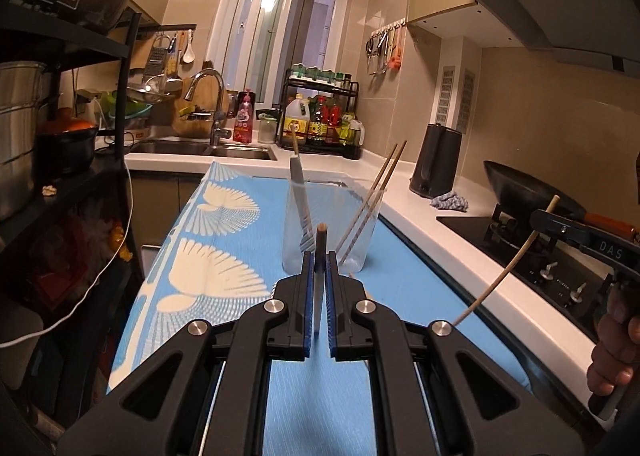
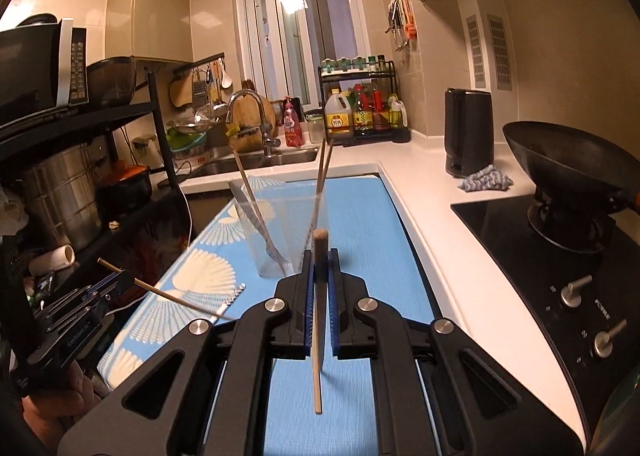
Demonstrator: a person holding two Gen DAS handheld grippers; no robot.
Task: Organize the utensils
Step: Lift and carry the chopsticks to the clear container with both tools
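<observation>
A clear glass cup (image 1: 352,252) (image 2: 256,252) stands on the blue mat (image 1: 240,224) (image 2: 368,240). In it lean a metal utensil with a wooden handle (image 1: 299,184) (image 2: 250,200) and two chopsticks (image 1: 376,188) (image 2: 322,176). My left gripper (image 1: 320,256) (image 2: 120,280) is shut on a thin chopstick (image 1: 321,234) (image 2: 176,298), held above the mat just short of the cup. My right gripper (image 2: 320,256) (image 1: 540,216) is shut on a pale wooden chopstick (image 2: 318,368) (image 1: 496,276), which hangs down below its jaws. A small utensil tip (image 2: 237,291) lies on the mat.
A white counter (image 1: 408,212) runs along the right with a black kettle (image 2: 468,132), a grey cloth (image 2: 484,180) and a wok (image 2: 568,160) on the stove. Sink and faucet (image 2: 256,116) lie behind the mat. A black shelf (image 1: 72,136) with pots crowds the left.
</observation>
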